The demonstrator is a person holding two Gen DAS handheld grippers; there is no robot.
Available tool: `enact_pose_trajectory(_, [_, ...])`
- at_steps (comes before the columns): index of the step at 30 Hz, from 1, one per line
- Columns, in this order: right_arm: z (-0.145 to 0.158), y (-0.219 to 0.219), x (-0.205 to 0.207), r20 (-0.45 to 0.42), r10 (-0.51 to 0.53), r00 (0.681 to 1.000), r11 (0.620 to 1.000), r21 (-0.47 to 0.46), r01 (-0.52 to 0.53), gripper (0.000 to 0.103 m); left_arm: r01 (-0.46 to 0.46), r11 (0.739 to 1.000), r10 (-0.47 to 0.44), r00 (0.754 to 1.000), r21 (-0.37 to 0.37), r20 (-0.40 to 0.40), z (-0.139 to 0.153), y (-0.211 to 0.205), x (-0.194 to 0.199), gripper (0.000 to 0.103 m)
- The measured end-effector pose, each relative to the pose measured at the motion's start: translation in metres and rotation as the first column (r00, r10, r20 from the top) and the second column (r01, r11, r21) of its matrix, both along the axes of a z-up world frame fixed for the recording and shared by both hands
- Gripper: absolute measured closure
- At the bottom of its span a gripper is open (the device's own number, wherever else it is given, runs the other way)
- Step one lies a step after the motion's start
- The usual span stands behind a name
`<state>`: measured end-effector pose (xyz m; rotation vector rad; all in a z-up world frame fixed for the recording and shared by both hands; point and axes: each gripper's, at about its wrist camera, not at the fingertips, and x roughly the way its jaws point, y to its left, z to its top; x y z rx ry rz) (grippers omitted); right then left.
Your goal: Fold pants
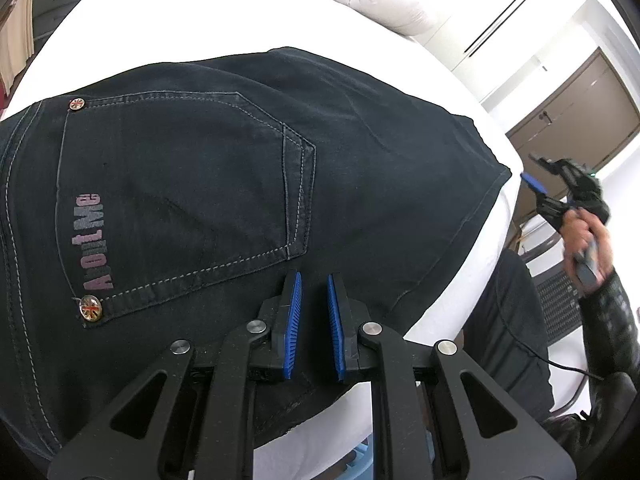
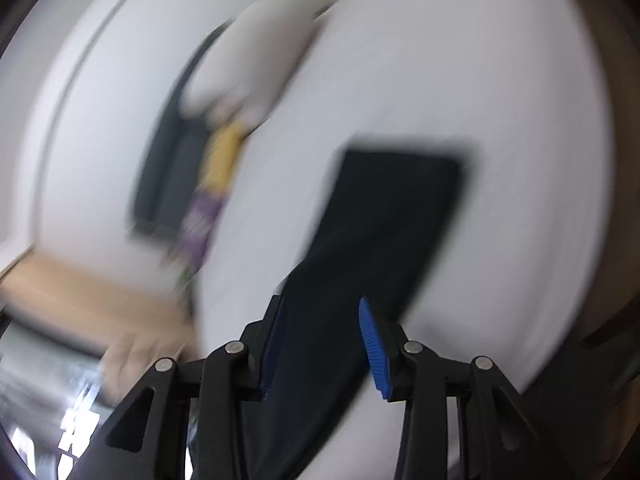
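Left wrist view: the dark pants (image 1: 224,184) lie folded on the white bed (image 1: 208,20), back pocket (image 1: 180,200) up. The left claw (image 1: 314,280) hovers over them, its blue pads slightly spread, gripping nothing. Right wrist view, blurred: the right claw (image 2: 324,308) stands spread above the pants (image 2: 384,216), off the bed's edge.

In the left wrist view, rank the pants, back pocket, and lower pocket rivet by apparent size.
1. pants
2. back pocket, on the pants
3. lower pocket rivet, at the pocket's corner

All lie on one garment, so nearness hardly skews this.
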<state>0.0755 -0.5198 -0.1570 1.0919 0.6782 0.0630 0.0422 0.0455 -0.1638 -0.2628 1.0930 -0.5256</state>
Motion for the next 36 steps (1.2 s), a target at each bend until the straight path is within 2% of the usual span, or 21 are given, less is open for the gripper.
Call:
enact_pose_trajectory(3, [0.0, 0.06, 0.016, 0.028, 0.197, 0.98, 0.976, 0.088, -0.199, 0.061, -0.001, 1.0, 0.001, 1.0, 0.006, 0.01, 0.0, 0.001, -0.002, 0.09])
enact_pose_trajectory(6, [-0.005, 0.124, 0.045, 0.011, 0.376, 0.927, 0.922, 0.098, -0.375, 0.061, 0.006, 1.0, -0.006, 1.0, 0.017, 0.018, 0.001, -0.001, -0.006, 0.09])
enact_pose_trajectory(8, [-0.023, 0.155, 0.059, -0.041, 0.451, 0.891, 0.889, 0.112, -0.445, 0.061, 0.004, 1.0, -0.005, 1.0, 0.016, 0.018, 0.001, 0.0, -0.008, 0.089])
enact_pose_trajectory(10, [-0.053, 0.166, 0.061, -0.162, 0.461, 0.873, 0.887, 0.129, -0.444, 0.067, 0.004, 1.0, -0.004, 1.0, 0.017, 0.019, 0.002, 0.001, -0.01, 0.09])
enact_pose_trajectory(11, [-0.064, 0.164, 0.057, -0.213, 0.452, 0.866, 0.892, 0.121, -0.436, 0.1, 0.005, 1.0, -0.006, 1.0, 0.02, 0.02, 0.002, 0.0, -0.011, 0.09])
enact_pose_trajectory(12, [-0.074, 0.158, 0.049, -0.249, 0.43, 0.868, 0.903, 0.121, -0.413, 0.103, 0.007, 1.0, -0.008, 1.0, 0.021, 0.02, 0.002, 0.001, -0.011, 0.09])
enact_pose_trajectory(14, [-0.085, 0.136, 0.028, -0.229, 0.393, 0.89, 0.916, 0.184, -0.357, 0.103, 0.01, 1.0, -0.011, 1.0, 0.024, 0.02, 0.003, -0.001, -0.012, 0.09])
enact_pose_trajectory(16, [-0.077, 0.122, 0.014, -0.251, 0.363, 0.897, 0.932, 0.114, -0.345, 0.103, 0.014, 0.999, -0.014, 1.0, 0.032, 0.021, 0.005, -0.004, -0.013, 0.09])
enact_pose_trajectory(19, [-0.072, 0.109, 0.001, -0.281, 0.349, 0.894, 0.937, 0.105, -0.333, 0.103, 0.013, 0.999, -0.013, 1.0, 0.049, 0.018, 0.01, -0.008, -0.011, 0.089])
enact_pose_trajectory(22, [-0.049, 0.111, -0.007, -0.369, 0.319, 0.873, 0.935, -0.028, -0.354, 0.103, -0.004, 0.991, -0.004, 0.998, 0.132, 0.062, 0.033, -0.015, -0.012, 0.089])
enact_pose_trajectory(23, [-0.04, 0.113, -0.01, -0.376, 0.316, 0.871, 0.93, -0.058, -0.363, 0.1, -0.008, 0.993, -0.003, 0.996, 0.117, 0.09, 0.044, -0.015, -0.01, 0.089])
enact_pose_trajectory(24, [-0.026, 0.113, -0.009, -0.357, 0.321, 0.877, 0.927, -0.072, -0.369, 0.1, -0.011, 0.996, 0.001, 0.994, 0.092, 0.108, 0.053, -0.016, -0.007, 0.089])
enact_pose_trajectory(26, [-0.004, 0.116, 0.005, -0.249, 0.354, 0.901, 0.921, -0.072, -0.382, 0.1, -0.006, 0.999, 0.0, 0.99, 0.041, 0.142, 0.07, -0.025, 0.013, 0.089])
enact_pose_trajectory(28, [0.009, 0.133, 0.031, -0.143, 0.412, 0.9, 0.905, -0.051, -0.423, 0.1, 0.026, 0.999, -0.029, 0.987, 0.022, 0.157, 0.079, -0.046, 0.042, 0.089])
enact_pose_trajectory(29, [0.01, 0.142, 0.04, -0.118, 0.431, 0.895, 0.898, -0.042, -0.438, 0.1, 0.05, 0.999, -0.052, 0.985, 0.012, 0.163, 0.079, -0.06, 0.061, 0.089])
enact_pose_trajectory(31, [-0.003, 0.162, 0.067, -0.081, 0.486, 0.87, 0.874, 0.034, -0.485, 0.1, 0.073, 0.997, -0.076, 0.986, 0.022, 0.149, 0.072, -0.081, 0.091, 0.089])
enact_pose_trajectory(32, [-0.013, 0.17, 0.078, -0.087, 0.499, 0.862, 0.866, 0.07, -0.495, 0.1, 0.078, 0.996, -0.083, 0.989, 0.051, 0.119, 0.062, -0.091, 0.107, 0.089])
enact_pose_trajectory(34, [-0.043, 0.184, 0.095, -0.137, 0.546, 0.826, 0.837, 0.142, -0.529, 0.1, 0.06, 0.993, -0.066, 0.996, 0.106, 0.056, 0.039, -0.096, 0.125, 0.089])
enact_pose_trajectory(36, [-0.074, 0.186, 0.107, -0.212, 0.548, 0.809, 0.836, 0.158, -0.525, 0.103, 0.037, 0.992, -0.036, 0.999, 0.122, -0.011, 0.013, -0.089, 0.136, 0.089])
